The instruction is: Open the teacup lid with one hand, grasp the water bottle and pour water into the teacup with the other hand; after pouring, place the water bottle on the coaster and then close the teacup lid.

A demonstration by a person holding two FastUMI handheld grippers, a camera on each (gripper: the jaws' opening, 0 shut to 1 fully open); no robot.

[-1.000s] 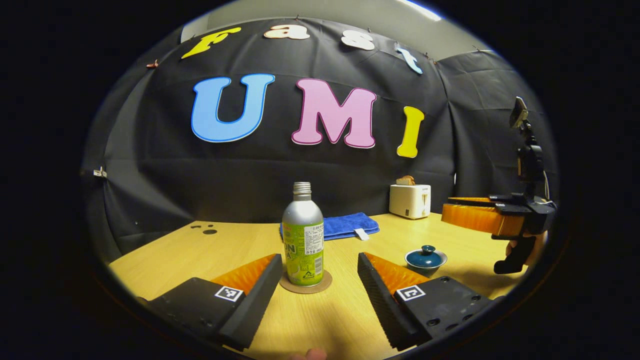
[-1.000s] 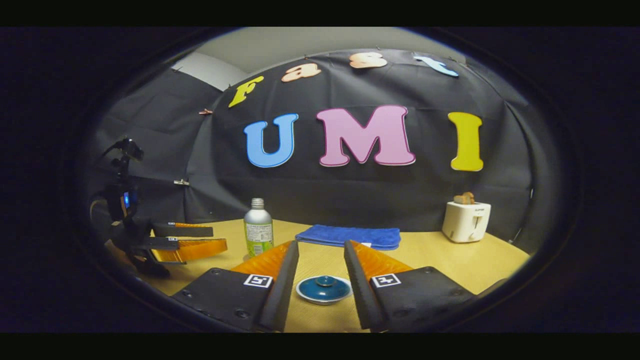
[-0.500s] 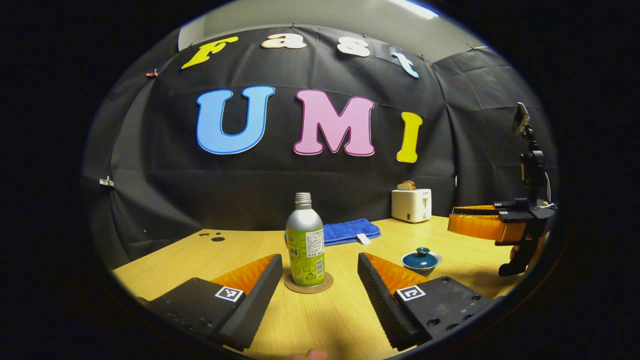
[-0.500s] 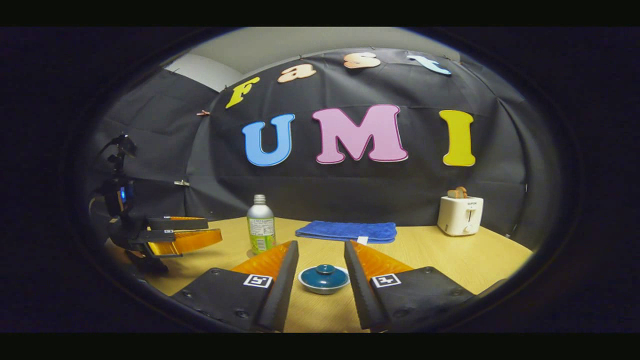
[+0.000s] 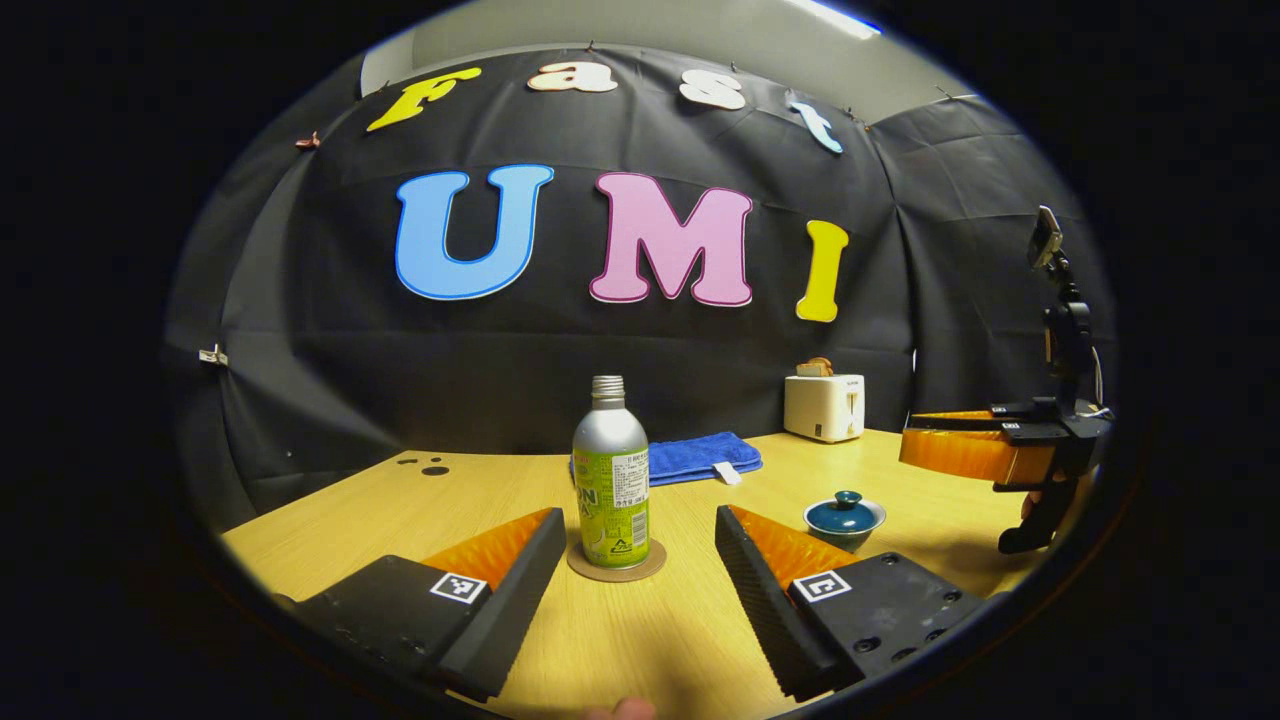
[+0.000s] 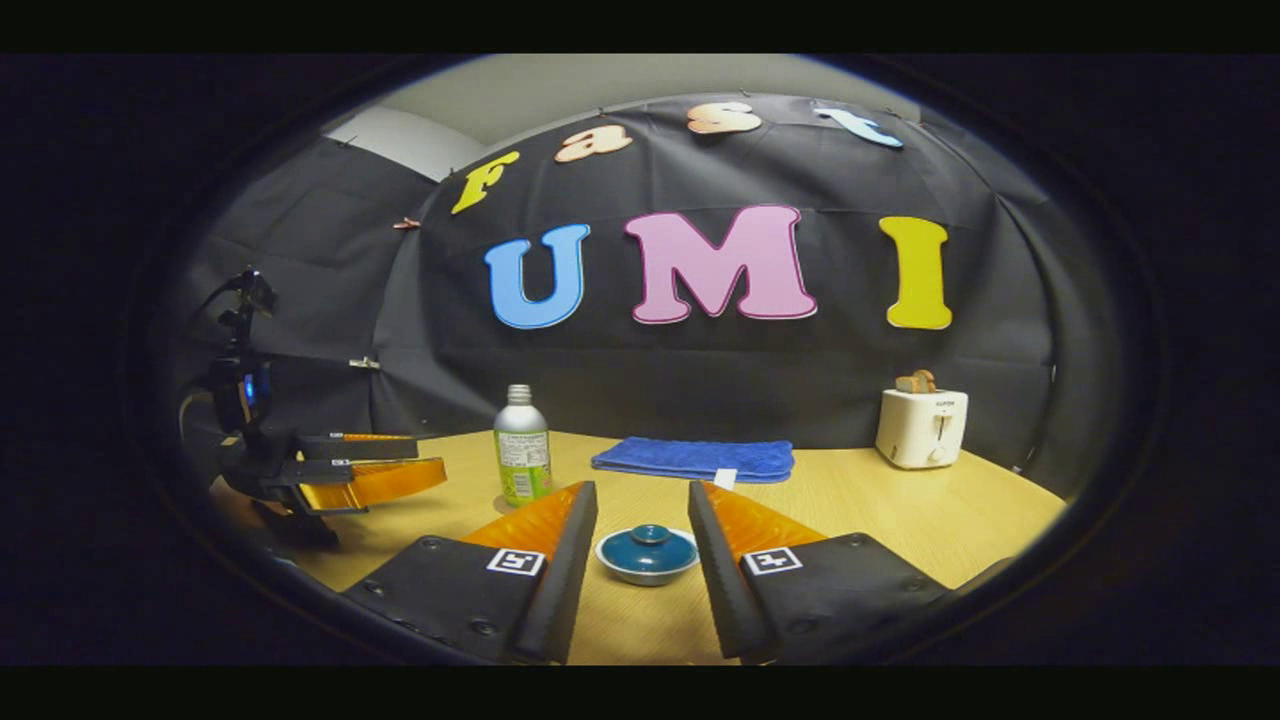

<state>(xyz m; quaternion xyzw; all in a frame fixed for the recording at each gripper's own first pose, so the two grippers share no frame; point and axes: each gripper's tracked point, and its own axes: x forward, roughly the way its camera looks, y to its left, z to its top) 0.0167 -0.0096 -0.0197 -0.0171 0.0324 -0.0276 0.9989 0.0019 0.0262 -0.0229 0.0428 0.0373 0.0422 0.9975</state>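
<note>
1. One water bottle (image 5: 610, 471), upright on one round coaster (image 5: 616, 562), cap on; contents hidden by metal and label.
2. One teacup (image 6: 647, 555), lid (image 6: 649, 543) seated on it; inside can't be seen.
3. Left gripper (image 5: 640, 545): jaws wide apart, holding nothing, bottle just beyond and between them.
4. Right gripper (image 6: 640, 520): jaws spread, empty, teacup between the tips, not touched.
5. Far side of table (image 5: 480, 495): one blue towel (image 6: 693, 459), and one toaster (image 6: 921, 427) at far right.
</note>
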